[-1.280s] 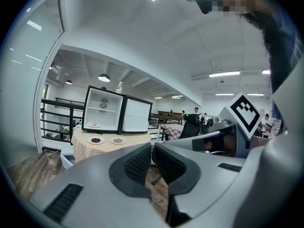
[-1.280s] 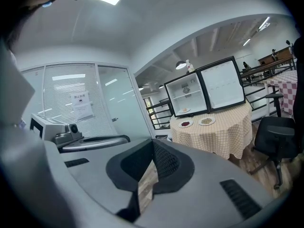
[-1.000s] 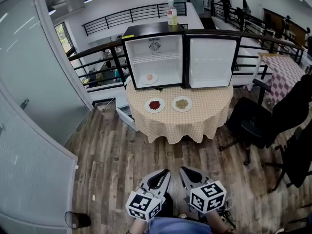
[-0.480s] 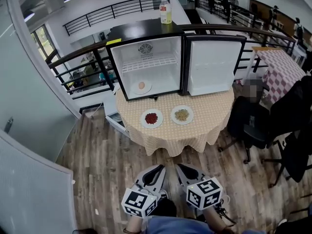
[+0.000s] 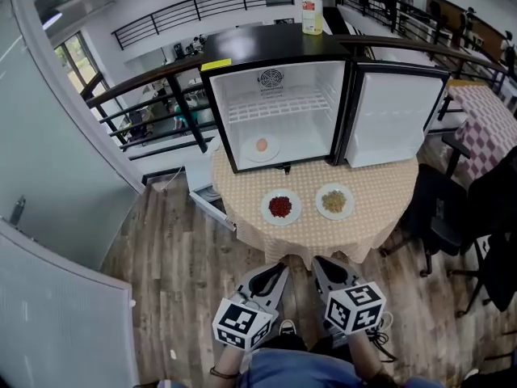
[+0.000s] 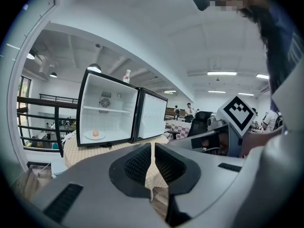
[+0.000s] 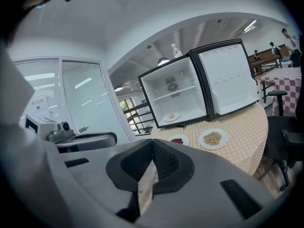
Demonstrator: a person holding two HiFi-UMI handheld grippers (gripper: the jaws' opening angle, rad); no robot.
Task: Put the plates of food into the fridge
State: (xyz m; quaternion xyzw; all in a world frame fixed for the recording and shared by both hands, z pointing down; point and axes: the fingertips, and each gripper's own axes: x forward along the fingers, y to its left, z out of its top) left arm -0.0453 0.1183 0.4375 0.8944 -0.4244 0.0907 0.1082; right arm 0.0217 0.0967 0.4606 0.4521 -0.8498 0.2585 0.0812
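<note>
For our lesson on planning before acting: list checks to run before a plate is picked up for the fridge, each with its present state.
1. Fridge door open: ok.
2. Free space in fridge beside the plate inside: ok.
3. Red-food plate and yellow-food plate apart on table: ok.
4. Left gripper open for grasping: not ok, shut and empty.
5. Right gripper open for grasping: not ok, shut and empty.
</note>
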